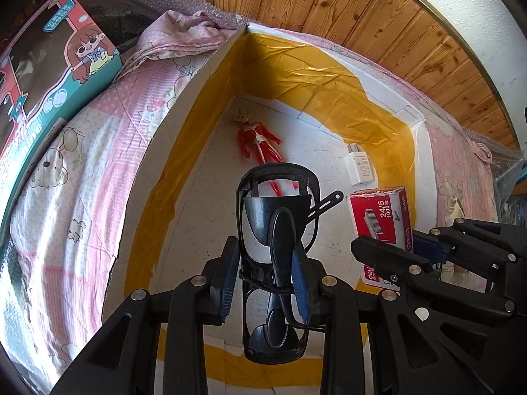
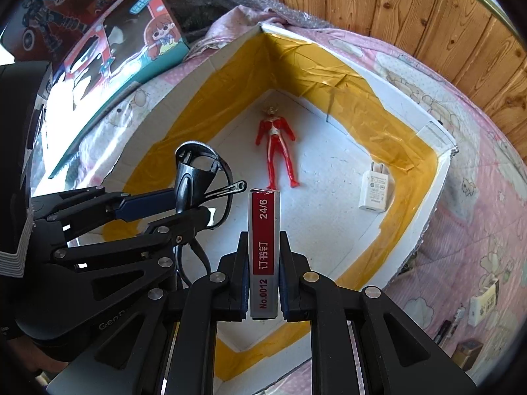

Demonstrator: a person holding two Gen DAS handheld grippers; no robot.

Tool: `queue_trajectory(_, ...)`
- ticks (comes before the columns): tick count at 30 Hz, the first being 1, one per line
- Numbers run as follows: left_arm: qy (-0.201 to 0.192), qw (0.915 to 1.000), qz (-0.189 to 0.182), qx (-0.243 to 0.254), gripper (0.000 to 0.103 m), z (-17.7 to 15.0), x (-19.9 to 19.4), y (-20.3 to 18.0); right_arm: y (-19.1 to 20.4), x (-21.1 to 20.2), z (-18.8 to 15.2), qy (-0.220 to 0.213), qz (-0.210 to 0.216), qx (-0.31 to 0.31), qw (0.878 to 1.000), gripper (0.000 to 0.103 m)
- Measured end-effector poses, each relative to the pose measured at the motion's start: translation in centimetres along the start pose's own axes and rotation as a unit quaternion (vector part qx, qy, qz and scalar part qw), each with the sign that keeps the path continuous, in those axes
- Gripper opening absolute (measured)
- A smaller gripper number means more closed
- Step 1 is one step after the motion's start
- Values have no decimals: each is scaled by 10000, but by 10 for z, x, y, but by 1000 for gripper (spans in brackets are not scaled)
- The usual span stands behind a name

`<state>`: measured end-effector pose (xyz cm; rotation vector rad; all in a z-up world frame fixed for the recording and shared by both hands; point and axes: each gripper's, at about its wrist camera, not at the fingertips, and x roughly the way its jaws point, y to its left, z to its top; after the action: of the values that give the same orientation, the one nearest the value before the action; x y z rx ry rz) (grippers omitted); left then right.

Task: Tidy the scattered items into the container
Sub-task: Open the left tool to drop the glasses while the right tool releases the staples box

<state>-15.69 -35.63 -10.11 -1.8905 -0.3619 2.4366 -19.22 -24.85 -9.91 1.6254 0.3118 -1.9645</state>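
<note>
Folded black sunglasses [image 1: 278, 217] hang over the white foam container [image 1: 184, 105], lined with yellow tape, with my left gripper [image 1: 265, 256] shut on them. Beside them to the right, my right gripper [image 1: 395, 243] is shut on a red staple box [image 1: 378, 210]. In the right wrist view the staple box [image 2: 265, 217] stands upright in the right gripper [image 2: 264, 247], and the left gripper [image 2: 186, 205] holds the sunglasses [image 2: 194, 168] at the left. On the container's [image 2: 441, 177] floor lie a red toy figure [image 2: 276, 141] and a white charger plug [image 2: 375, 191].
A cartoon-girl toy carton [image 1: 56, 65] leans at the left on the pink quilt [image 1: 66, 181]. A wood-panel wall [image 1: 329, 0] stands behind. On the quilt at the lower right lie a small white item [image 2: 484, 302] and a brown box [image 2: 467, 352].
</note>
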Motion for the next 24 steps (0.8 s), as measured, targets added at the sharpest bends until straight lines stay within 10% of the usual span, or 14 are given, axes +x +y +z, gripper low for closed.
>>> queue_trajectory(8,253,9995,-88,-137,34,6,15,6,-13,8,10,71,-9,167,9998,24)
queue_trajectory(12,213,9994,-26,-263,55,6,13,10,-19,4,10,3,9,302,9995,29)
queue_trajectory(24,-179,9998,-47,97,56,-11,-26,3,-9,-16,-12,84,167,350,9992,29)
